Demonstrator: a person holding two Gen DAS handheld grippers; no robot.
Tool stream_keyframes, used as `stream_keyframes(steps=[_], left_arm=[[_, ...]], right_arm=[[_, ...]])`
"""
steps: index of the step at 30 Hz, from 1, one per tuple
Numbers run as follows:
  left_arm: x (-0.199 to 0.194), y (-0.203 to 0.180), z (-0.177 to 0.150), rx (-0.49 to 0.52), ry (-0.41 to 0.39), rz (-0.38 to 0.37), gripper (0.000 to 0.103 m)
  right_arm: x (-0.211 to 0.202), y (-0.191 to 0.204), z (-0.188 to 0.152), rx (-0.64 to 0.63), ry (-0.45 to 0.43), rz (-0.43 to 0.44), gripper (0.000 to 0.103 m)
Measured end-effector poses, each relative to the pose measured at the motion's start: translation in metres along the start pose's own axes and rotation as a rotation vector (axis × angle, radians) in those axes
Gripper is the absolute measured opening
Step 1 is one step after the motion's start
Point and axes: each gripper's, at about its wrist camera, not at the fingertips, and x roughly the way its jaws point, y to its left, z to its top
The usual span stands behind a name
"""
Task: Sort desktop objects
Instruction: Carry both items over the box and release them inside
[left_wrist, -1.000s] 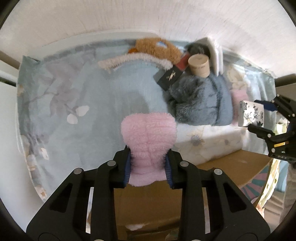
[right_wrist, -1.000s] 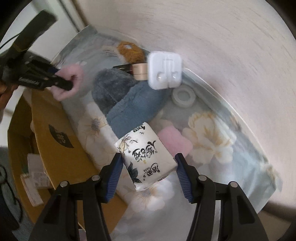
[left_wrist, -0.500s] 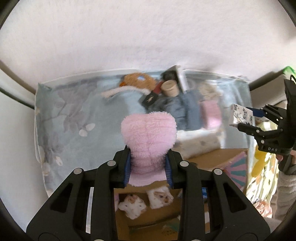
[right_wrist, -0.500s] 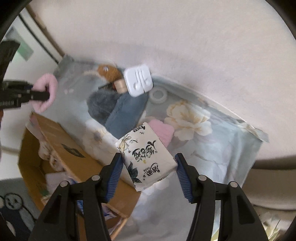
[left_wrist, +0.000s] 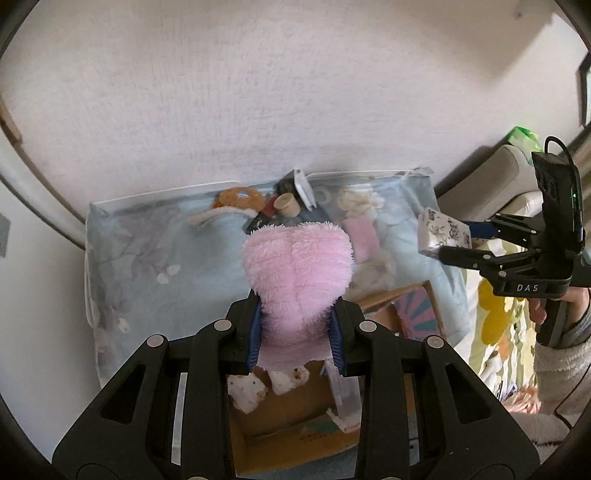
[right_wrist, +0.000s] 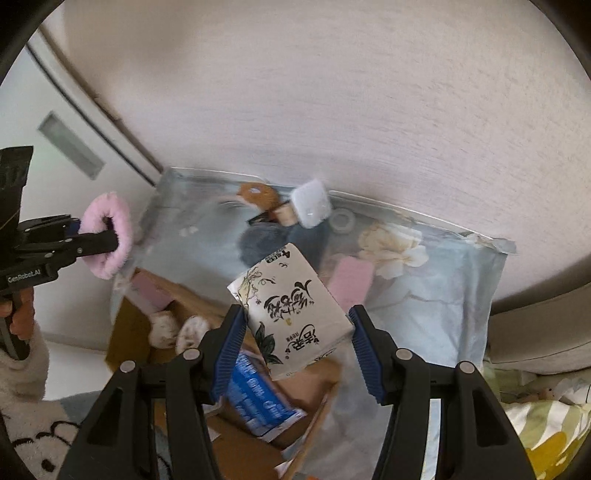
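Left wrist view: left gripper (left_wrist: 295, 332), pads pinching a pink plush heart (left_wrist: 297, 267), lobes pointing away, narrow end clamped. Fleece is long, soft and compressible; it will likely sag or cling on release. The heart hangs above an open cardboard box (left_wrist: 291, 417) directly below the jaws, so the coming move is probably a straight lowering and release. Box holds two small white plush items (left_wrist: 266, 382).

Right wrist view: right gripper (right_wrist: 295, 332), pads pressed on a tissue pack (right_wrist: 293, 314), white wrapper with black calligraphy and leaf print. Its long axis runs diagonally, near-right to far-left, across the jaws. The pack sits over the near-right part of the same box (right_wrist: 236, 439), above a blue-and-white packet (right_wrist: 258, 398) inside. Both grippers appear roughly equally close to the box, the left over its left end, the right over its right end.

Remaining on the floral-cloth counter (right_wrist: 443, 295), far side: grey-blue plush (right_wrist: 258, 240), brown plush ring (right_wrist: 256, 195), white earphone case (right_wrist: 310, 206), tape roll (right_wrist: 341, 219), pink pad (right_wrist: 351, 277), small beige cup (left_wrist: 286, 205). Sorting judged partway done.
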Motion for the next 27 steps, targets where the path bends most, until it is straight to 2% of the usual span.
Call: stream_keyframes(steps=[5,11,21,27], left_arm=[[-0.015,-0.007,-0.02,0.002,-0.021,-0.015,0.027],[-0.015,-0.018,-0.05,0.007,0.001,-0.014,0.027],[0.005,-0.019,-0.103,-0.076,0.038,-0.047,0.027],[0.034,-0.016,-0.134,-0.146,0.111,-0.026,0.027]], right_arm=[[-0.007,0.019,-0.017,-0.011,-0.007,0.042,0.053],[-0.005,0.031,-0.039,-0.003,0.003,0.078,0.053],[0.017,0.041,-0.076,-0.009,0.059,0.11,0.053],[0.04,0.041,-0.101,-0.019,0.099,0.146,0.053]])
